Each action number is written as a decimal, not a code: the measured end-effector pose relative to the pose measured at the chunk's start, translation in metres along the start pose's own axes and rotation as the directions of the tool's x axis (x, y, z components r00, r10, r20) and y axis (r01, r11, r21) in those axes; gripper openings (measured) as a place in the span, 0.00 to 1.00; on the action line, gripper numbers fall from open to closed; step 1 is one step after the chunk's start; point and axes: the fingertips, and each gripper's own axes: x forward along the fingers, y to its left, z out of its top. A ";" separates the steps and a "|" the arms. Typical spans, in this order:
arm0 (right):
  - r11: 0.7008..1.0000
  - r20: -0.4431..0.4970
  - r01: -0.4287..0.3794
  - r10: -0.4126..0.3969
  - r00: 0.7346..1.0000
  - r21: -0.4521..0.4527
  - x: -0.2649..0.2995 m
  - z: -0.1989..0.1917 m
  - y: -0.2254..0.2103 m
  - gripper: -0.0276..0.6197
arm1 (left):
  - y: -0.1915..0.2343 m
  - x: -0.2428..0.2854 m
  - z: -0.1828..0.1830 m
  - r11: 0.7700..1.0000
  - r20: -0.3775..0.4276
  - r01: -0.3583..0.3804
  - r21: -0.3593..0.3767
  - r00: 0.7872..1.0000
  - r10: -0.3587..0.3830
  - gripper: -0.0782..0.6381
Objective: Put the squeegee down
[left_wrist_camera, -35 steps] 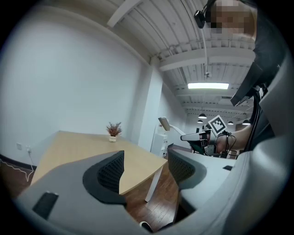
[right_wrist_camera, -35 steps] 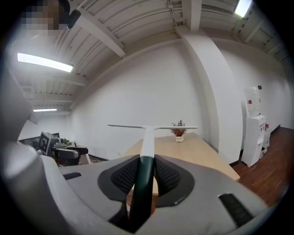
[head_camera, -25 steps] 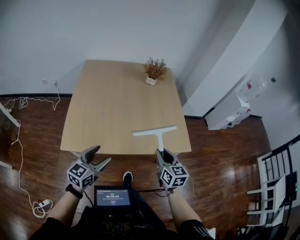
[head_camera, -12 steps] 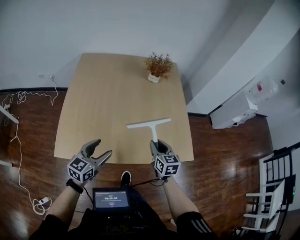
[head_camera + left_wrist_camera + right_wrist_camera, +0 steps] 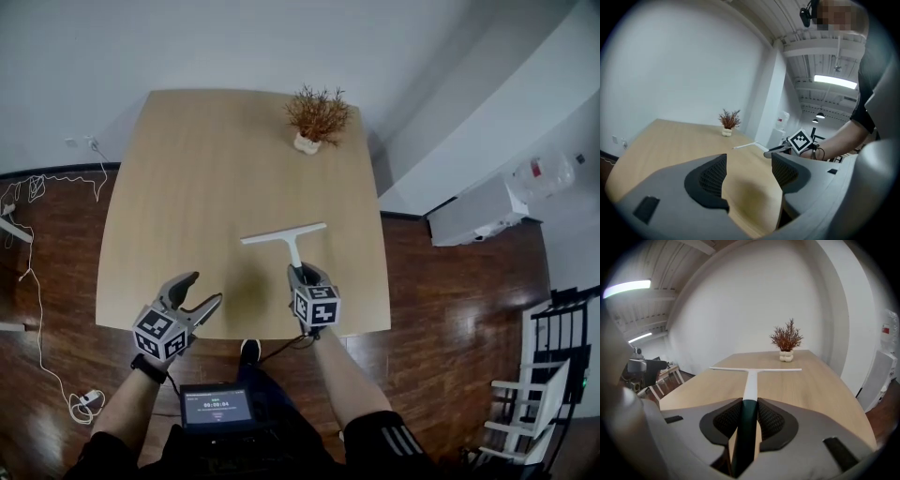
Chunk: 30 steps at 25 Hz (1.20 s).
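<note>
A white T-shaped squeegee (image 5: 286, 237) with a dark handle (image 5: 746, 420) is held out over the wooden table (image 5: 187, 187), its blade crosswise toward the plant. My right gripper (image 5: 300, 278) is shut on the dark handle, above the table's near right part. In the right gripper view the white blade (image 5: 755, 369) runs across the middle, above the tabletop. My left gripper (image 5: 199, 296) stands open at the table's near left edge, with nothing between its jaws. In the left gripper view the squeegee (image 5: 750, 146) and the right gripper (image 5: 780, 148) show beyond the open jaws.
A small potted dried plant (image 5: 315, 117) stands at the table's far right. A white unit (image 5: 478, 216) and a water bottle (image 5: 548, 173) are against the wall on the right. Cables (image 5: 37, 187) lie on the wood floor at the left. A screen device (image 5: 217, 407) sits at my waist.
My right gripper has carried the squeegee forward, from the near edge to over the table. The left gripper has also come up to the table's near edge, still open.
</note>
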 end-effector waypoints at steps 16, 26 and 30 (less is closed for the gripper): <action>0.999 -0.180 0.052 -0.052 0.982 -0.005 0.097 -0.054 -0.048 0.22 | 0.020 0.052 -0.011 0.999 -0.048 -0.010 -0.051 0.999 0.008 0.54; 0.999 -0.212 0.035 -0.035 0.977 -0.002 0.106 -0.067 -0.050 0.23 | 0.016 0.067 -0.016 0.999 -0.066 0.003 -0.053 0.998 -0.007 0.54; 1.000 -0.211 0.018 -0.016 0.977 0.008 0.106 -0.067 -0.050 0.23 | 0.013 0.068 -0.016 0.999 -0.063 0.006 -0.052 0.998 -0.010 0.54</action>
